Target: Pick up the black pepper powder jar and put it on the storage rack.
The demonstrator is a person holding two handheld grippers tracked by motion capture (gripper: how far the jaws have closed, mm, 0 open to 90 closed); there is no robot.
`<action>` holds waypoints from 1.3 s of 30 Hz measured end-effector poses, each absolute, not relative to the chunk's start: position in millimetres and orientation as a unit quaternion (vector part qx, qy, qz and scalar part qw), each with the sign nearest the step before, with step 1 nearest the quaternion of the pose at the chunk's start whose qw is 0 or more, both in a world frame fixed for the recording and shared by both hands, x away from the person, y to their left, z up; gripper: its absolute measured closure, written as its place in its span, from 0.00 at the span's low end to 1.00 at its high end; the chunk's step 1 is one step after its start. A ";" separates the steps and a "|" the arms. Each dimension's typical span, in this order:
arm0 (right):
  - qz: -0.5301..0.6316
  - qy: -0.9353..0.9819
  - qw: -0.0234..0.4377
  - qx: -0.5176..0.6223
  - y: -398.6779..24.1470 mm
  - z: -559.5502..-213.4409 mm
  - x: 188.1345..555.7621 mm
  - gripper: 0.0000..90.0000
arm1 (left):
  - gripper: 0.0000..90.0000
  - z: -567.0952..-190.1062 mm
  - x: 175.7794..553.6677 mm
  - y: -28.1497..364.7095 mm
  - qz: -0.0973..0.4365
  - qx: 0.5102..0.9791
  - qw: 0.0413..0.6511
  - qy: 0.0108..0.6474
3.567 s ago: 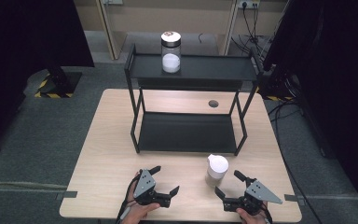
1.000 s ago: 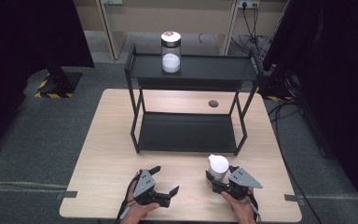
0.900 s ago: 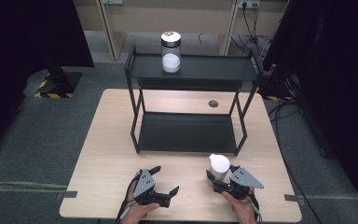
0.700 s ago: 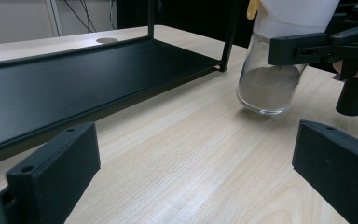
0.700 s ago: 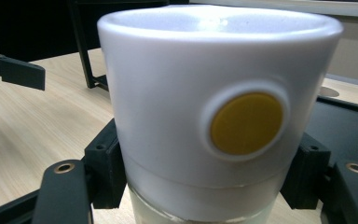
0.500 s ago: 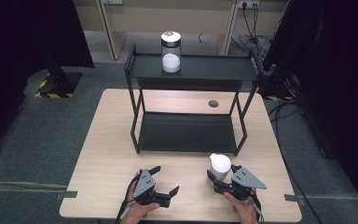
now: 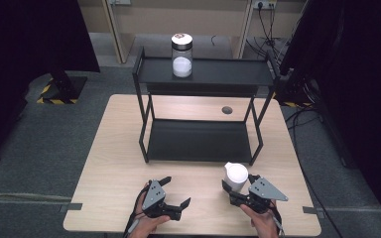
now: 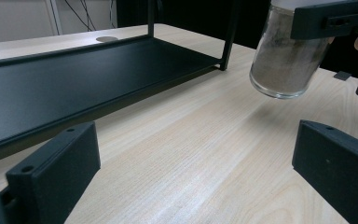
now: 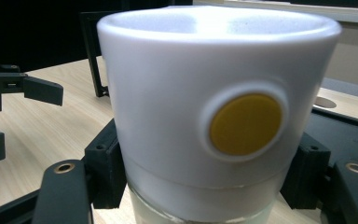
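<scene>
The pale wooden tabletop [image 7: 119, 148] stood on grey carpet, dark curtains on either side, with a black two-tier shelf [image 7: 203, 74] toward twelve o'clock. On its top tier stood a black-lidded jar [image 7: 181, 48] with white contents.

Compared with the earliest picture, your right gripper [image 7: 238, 191] had moved in from four o'clock of the white-lidded jar [image 7: 235, 176] and its fingers had clamped on the jar just below the lid. In the left gripper view the jar's glass base [image 8: 282, 60] hung tilted above the wood, clear of it, so you had lifted it. I judged the grasp done and the carry toward the shelf as what remained.

Your left gripper [image 7: 178, 196] rested at seven o'clock on the tabletop, fingers [image 8: 56, 172] spread wide with nothing between them.

Hard to read: the lid [image 9: 214, 102], with its yellow disc [image 9: 244, 123], hid most of the right fingers [image 9: 105, 168] and the contact itself. The jar's brownish contents were blurred, and its top was cut off in the left gripper view.
</scene>
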State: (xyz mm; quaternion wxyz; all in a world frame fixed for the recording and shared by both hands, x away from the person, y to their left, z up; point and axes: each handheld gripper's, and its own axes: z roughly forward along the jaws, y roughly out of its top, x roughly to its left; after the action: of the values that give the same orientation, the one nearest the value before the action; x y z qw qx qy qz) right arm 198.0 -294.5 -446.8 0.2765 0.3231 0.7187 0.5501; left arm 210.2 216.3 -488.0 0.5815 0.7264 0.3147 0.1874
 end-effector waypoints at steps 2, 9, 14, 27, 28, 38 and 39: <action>0.550 0.719 0.277 0.323 -294.9 -444.8 197.9 0.34 | 0.00 -488.1 210.2 216.4 0.187 0.726 0.581 0.316; 0.550 0.720 0.278 0.319 -296.4 -434.8 198.6 0.34 | 0.00 -488.2 210.7 216.5 0.187 0.727 0.580 0.317; 0.551 0.719 0.285 0.314 -296.0 -423.0 200.4 0.34 | 0.00 -488.3 210.9 216.8 0.187 0.726 0.580 0.318; 0.555 0.723 0.281 0.301 -286.6 -384.9 219.8 0.34 | 0.00 -488.4 211.1 217.7 0.187 0.725 0.581 0.318; 0.554 0.724 0.282 0.299 -286.0 -382.3 221.2 0.34 | 0.00 -488.5 211.2 217.7 0.187 0.726 0.581 0.318; 0.557 0.727 0.274 0.293 -281.1 -361.3 231.6 0.34 | 0.00 -488.5 211.2 217.7 0.187 0.726 0.581 0.318; 0.557 0.727 0.275 0.292 -280.9 -359.3 232.5 0.34 | 0.00 -488.5 211.2 217.6 0.187 0.726 0.581 0.318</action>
State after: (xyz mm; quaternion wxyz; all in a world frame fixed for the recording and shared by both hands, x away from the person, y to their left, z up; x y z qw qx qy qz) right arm 232.5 -280.9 -359.3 0.2750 0.2923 0.7270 0.5571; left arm 211.2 217.6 -488.5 0.5806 0.7257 0.3181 0.1874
